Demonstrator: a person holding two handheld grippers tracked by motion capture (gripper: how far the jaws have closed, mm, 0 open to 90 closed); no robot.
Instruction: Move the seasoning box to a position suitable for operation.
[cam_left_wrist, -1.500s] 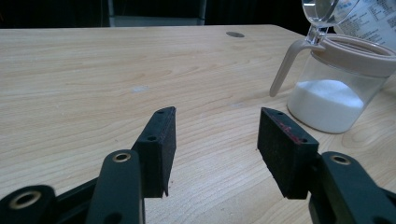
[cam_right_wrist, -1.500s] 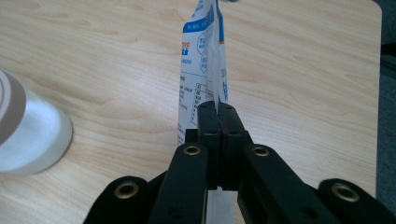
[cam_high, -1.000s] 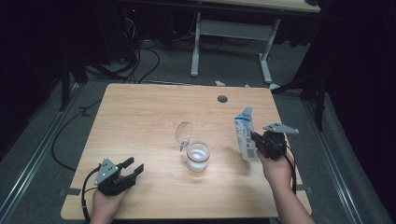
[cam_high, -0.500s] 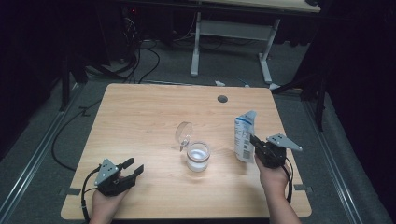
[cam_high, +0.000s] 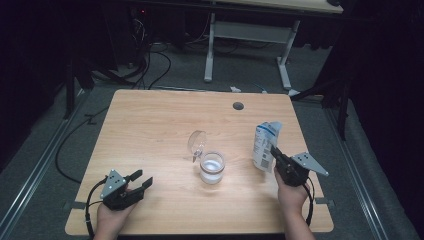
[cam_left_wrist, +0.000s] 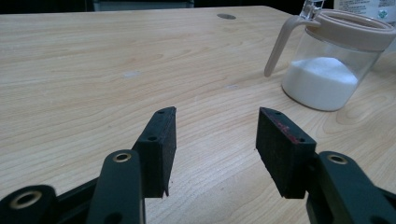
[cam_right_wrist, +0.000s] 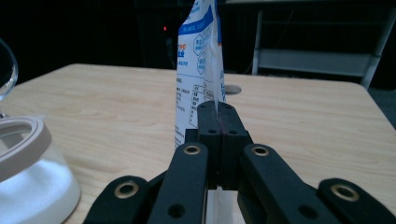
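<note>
One white pouch (cam_high: 265, 145) pinched upright in right gripper (cam_high: 274, 150), beside jar (cam_high: 212, 167)

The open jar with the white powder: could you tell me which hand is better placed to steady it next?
The left. Its gripper is open and empty, jaws toward the jar, while the right gripper is shut on the bag.

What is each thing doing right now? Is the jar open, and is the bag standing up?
Jar: upright on the table, partly full of white powder.
Jar lid: flipped open, standing up behind the rim.
Bag: upright, pinched at its edge.
Right gripper: fingers shut on the bag.
Left gripper: fingers open, nothing between them, resting low by the table's near edge.
</note>
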